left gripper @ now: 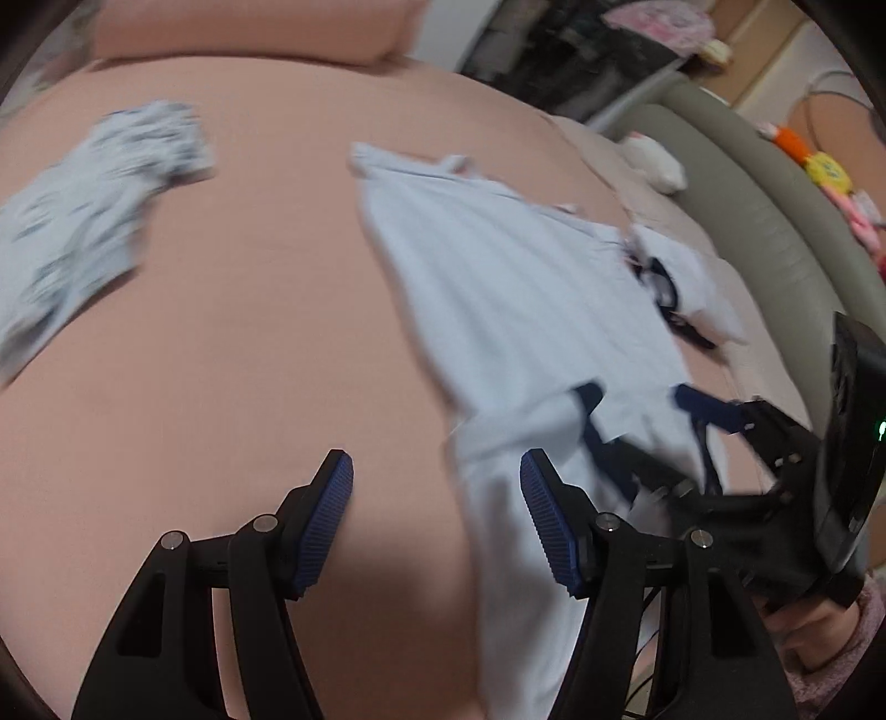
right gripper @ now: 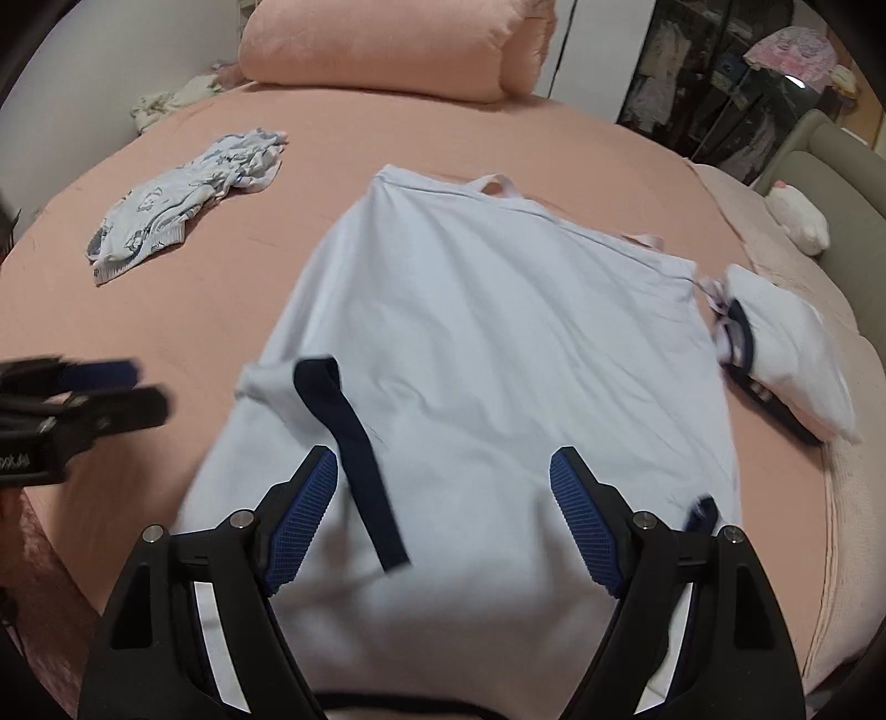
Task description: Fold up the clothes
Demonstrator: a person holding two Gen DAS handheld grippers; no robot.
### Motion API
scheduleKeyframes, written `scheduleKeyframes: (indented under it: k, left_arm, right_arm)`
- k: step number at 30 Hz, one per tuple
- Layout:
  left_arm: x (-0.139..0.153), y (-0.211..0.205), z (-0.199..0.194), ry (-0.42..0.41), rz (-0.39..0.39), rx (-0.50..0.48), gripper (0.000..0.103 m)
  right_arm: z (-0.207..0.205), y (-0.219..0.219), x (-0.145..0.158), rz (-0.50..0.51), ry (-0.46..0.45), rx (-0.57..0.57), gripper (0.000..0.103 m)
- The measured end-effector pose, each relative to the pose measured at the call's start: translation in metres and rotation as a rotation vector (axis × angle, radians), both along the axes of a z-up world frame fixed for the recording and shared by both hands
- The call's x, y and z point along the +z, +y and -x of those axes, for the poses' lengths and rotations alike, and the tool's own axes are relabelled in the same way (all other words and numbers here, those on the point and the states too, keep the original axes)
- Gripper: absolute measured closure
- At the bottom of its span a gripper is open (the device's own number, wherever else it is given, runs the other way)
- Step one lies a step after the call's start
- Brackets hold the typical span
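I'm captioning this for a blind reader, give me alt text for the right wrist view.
A pale blue shirt with navy trim lies spread on a pink bed, the open right hand-held gripper above its near end. A patterned garment lies crumpled at far left.

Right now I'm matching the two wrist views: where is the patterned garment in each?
Left wrist: patterned garment far left, blurred, left of the pale shirt.
Right wrist: patterned garment upper left, left of the shirt.
Shared landmark: pink pillow at the bed's far end.
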State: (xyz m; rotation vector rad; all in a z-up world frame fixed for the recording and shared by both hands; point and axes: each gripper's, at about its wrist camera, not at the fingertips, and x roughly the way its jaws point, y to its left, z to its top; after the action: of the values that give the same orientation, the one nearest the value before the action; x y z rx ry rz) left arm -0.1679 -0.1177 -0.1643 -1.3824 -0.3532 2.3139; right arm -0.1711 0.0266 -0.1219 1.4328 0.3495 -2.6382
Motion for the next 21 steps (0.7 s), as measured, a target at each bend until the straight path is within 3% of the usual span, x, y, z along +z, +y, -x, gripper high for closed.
scheduleKeyframes:
  k: [2,7,10,12,13,14,17,21]
  left_arm:
    - [-0.011,0.013,0.012,-0.022,0.035,-0.040,0.039]
    - [-0.011,0.013,0.022,-0.001,0.116,0.009,0.040]
    - [-0.003,-0.011,0.029,0.029,0.014,0.081,0.043]
    - [-0.009,-0.018,0.038,-0.006,-0.072,0.085,0.043]
    - [-0.014,-0.015,0.044,-0.025,-0.079,0.067,0.043]
    - [-0.021,-0.004,0.050,-0.038,-0.063,0.041,0.043]
    - [-0.029,0.027,0.052,-0.010,0.104,-0.034,0.043]
    - [-0.026,0.028,0.048,-0.015,0.254,-0.018,0.045]
  right_arm:
    - [0.008,-0.004,-0.008,-0.019,-0.020,-0.003,0.023]
    - [0.027,0.001,-0.040,-0.097,-0.106,-0.043,0.023]
    - [0.029,0.017,-0.024,0.001,-0.061,-0.102,0.022]
    - [0.032,0.023,-0.019,0.020,-0.045,-0.122,0.022]
    - [0.035,0.025,-0.021,0.014,-0.056,-0.125,0.022]
    - [0.038,0.026,-0.027,-0.001,-0.076,-0.125,0.022]
    - [0.041,0.026,-0.044,-0.031,-0.114,-0.110,0.021]
    - [0.039,0.027,-0.046,-0.045,-0.099,-0.097,0.015]
